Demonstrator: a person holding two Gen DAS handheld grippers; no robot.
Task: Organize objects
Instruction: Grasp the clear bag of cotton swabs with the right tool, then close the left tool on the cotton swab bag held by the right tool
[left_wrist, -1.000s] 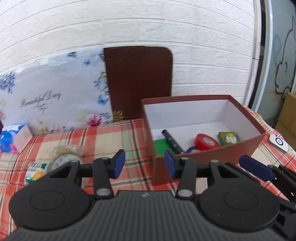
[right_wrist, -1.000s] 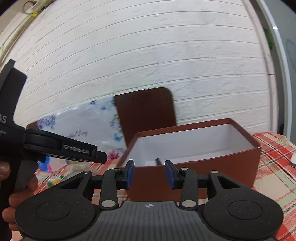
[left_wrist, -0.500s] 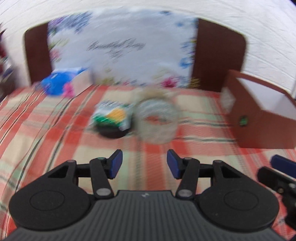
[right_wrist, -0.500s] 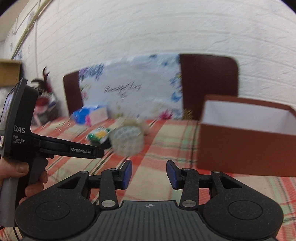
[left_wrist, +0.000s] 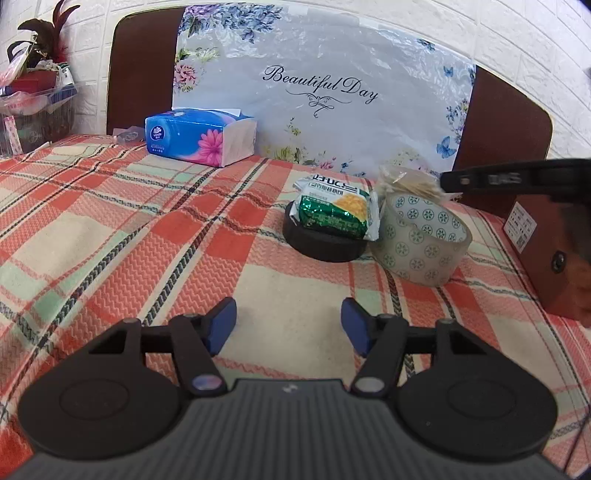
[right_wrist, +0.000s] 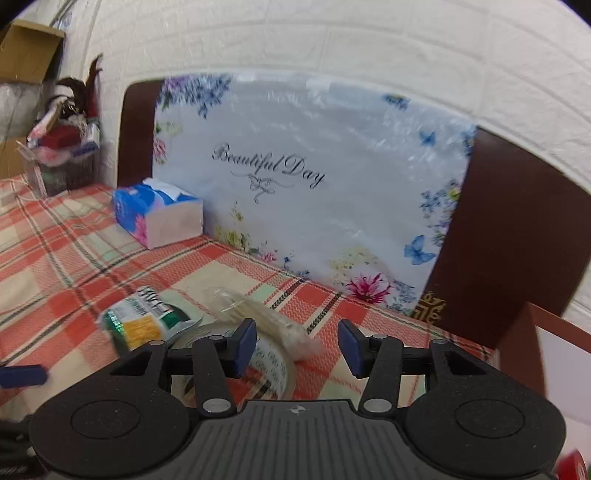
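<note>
A clear tape roll stands on the checked cloth, with a green snack packet on a black round disc to its left and a bag of toothpicks behind. My left gripper is open and empty, short of them. My right gripper is open and empty, right above the tape roll and the toothpick bag; the packet lies to its left. The brown box is at the right.
A blue tissue pack lies at the back left. A floral "Beautiful Day" board leans on the brick wall. A basket of clutter stands at the far left. The right gripper's body crosses the left wrist view's upper right.
Both grippers swung left, away from the brown box, toward the tape roll and packet. The right gripper moved in close over the tape roll. Both stayed open.
</note>
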